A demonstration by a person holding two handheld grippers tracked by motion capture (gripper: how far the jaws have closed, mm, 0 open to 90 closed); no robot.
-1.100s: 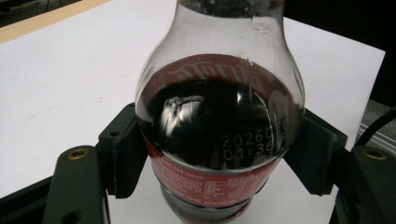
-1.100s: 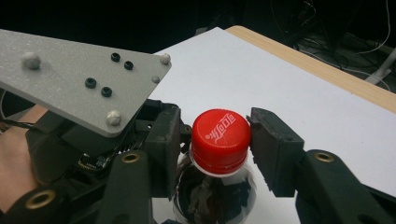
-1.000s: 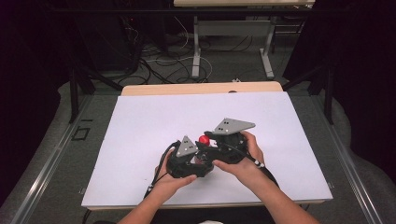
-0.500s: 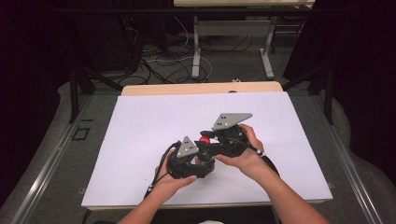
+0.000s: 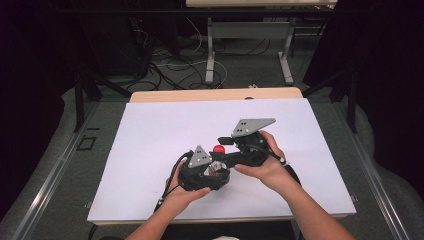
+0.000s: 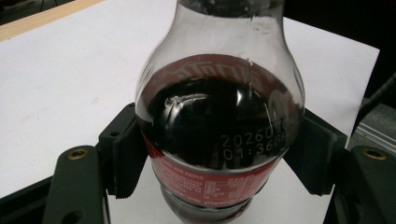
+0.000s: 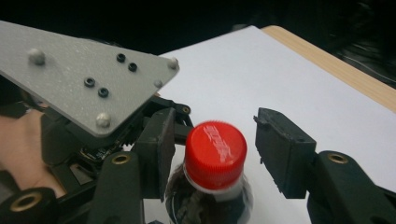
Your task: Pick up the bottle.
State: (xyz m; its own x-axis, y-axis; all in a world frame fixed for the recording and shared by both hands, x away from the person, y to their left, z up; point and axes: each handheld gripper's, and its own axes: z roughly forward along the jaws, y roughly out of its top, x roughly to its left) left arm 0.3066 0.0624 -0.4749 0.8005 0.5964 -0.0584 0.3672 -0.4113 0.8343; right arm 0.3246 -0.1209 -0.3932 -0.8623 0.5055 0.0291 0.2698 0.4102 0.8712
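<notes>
On the white tabletop [image 5: 150, 150], near its front middle, stands an upright bottle [image 6: 219, 135] of dark drink with a red label. Left tongs [image 6: 219, 154] clamped on the bottle's body, pads touching both sides. Right tongs [image 7: 215, 149] spread apart around the red cap [image 7: 215, 154], left pad close beside it, right pad clearly off it.

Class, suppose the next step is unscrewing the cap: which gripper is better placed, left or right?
Right. The right gripper straddles the red cap, jaws open, while the left gripper clamps the bottle, steadying it.
</notes>
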